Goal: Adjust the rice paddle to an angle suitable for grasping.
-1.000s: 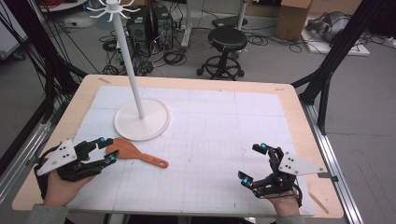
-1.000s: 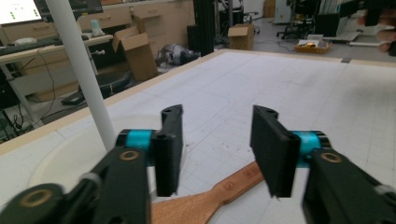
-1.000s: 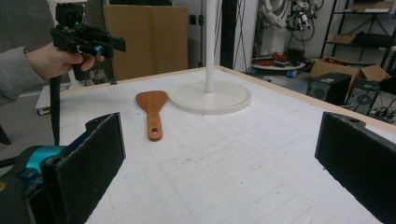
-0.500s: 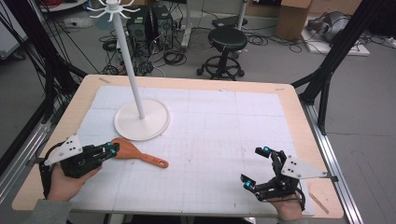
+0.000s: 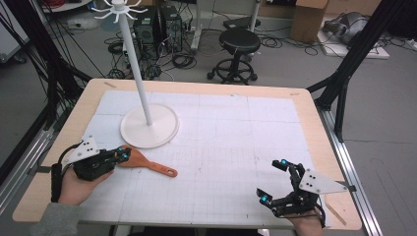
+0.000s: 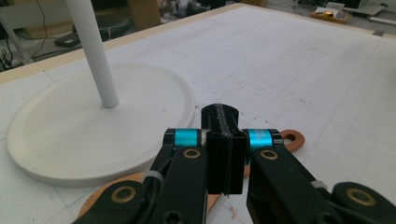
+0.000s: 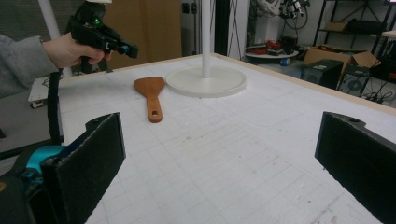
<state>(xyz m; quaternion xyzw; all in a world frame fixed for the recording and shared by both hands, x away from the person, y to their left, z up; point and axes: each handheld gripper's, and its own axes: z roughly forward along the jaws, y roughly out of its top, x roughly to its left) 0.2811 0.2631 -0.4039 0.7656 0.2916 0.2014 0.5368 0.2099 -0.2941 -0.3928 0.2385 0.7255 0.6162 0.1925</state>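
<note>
Your landmark is the white stand (image 5: 149, 127), with its round base on the gridded mat (image 5: 221, 147) and a thin pole going up from the base.

The wooden spatula (image 5: 147, 163) lies flat on the mat just in front of the base, on your side of it. Its wide blade is nearest to the base, almost touching the rim, and its handle with the small hole points away from the base toward the middle of the mat.

Your left gripper (image 5: 119, 156) is in front of the stand base, at the blade end of the spatula. In the left gripper view the two jaws are pressed together with no gap, and nothing is between them. They hang above the spatula (image 6: 280, 140); in the right gripper view this gripper (image 7: 122, 47) is raised clear of the mat.

Your right gripper (image 5: 273, 182) is well apart from the stand, at the near right part of the mat. Its jaws stand wide apart and they hold nothing. Between them, in its own view, you see the spatula (image 7: 152, 95) and the stand (image 7: 206, 79) farther off.
</note>
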